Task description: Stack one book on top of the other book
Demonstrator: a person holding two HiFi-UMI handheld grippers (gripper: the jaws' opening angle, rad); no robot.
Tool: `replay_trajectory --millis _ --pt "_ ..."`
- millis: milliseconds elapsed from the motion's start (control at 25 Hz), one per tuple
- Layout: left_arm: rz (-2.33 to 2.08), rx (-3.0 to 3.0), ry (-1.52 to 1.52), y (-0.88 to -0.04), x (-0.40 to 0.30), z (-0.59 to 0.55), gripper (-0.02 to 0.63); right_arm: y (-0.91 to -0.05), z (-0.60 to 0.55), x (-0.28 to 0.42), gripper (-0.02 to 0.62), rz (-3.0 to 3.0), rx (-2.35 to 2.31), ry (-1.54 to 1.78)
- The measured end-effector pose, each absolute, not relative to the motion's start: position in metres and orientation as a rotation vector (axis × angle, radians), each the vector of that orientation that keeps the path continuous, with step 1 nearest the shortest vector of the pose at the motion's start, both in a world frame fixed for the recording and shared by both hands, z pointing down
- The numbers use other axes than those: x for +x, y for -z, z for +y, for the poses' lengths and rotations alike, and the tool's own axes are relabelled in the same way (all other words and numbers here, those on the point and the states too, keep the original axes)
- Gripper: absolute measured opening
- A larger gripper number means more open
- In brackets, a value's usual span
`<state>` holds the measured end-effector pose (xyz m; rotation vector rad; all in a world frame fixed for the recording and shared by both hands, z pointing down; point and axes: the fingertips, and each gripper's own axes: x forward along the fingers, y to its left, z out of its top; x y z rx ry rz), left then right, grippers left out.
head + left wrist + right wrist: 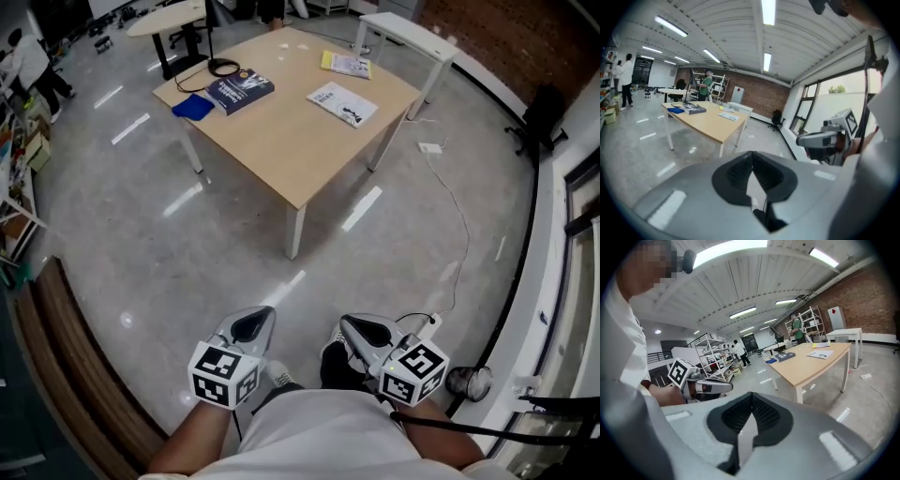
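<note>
A dark blue book (240, 92) lies at the far left corner of the wooden table (281, 141), and a white book (342, 103) lies flat toward the table's right side. Both books also show small in the gripper views: the dark book (693, 109) (785, 356) and the white book (728, 116) (820, 354). My left gripper (258, 321) and right gripper (352, 328) are held close to my body, far from the table, over the floor. Both are shut with nothing in them. Each sees the other: the right gripper (820, 139), the left gripper (710, 386).
A blue cloth (194, 107), a black cable (223, 67) and a yellow booklet (346, 64) also lie on the table. A white table (410, 33) stands behind it. A floor cable (459, 216) runs at right and a wooden bench (66, 356) at left. People (623, 79) stand far off.
</note>
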<state>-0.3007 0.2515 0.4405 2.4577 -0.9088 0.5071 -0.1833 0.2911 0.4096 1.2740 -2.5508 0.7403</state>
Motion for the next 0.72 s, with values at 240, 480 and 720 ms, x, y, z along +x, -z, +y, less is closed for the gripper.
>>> replay_trajectory --millis 240,480,720 --pt "-0.886 2.465 -0.489 -0.437 -0.267 0.228 0.003 -0.410 0.266 -0.151 0.000 -2.562 1.311 -0.736" --pt "-0.922 2.480 -0.528 -0.432 -0.232 0.190 0.003 -0.402 0.216 -0.118 0.000 -2.628 1.262 -0.696" --pt "-0.892 2.533 -0.552 -0.426 -0.162 0.149 0.003 -0.394 0.179 -0.050 0.000 -2.653 1.319 -0.655"
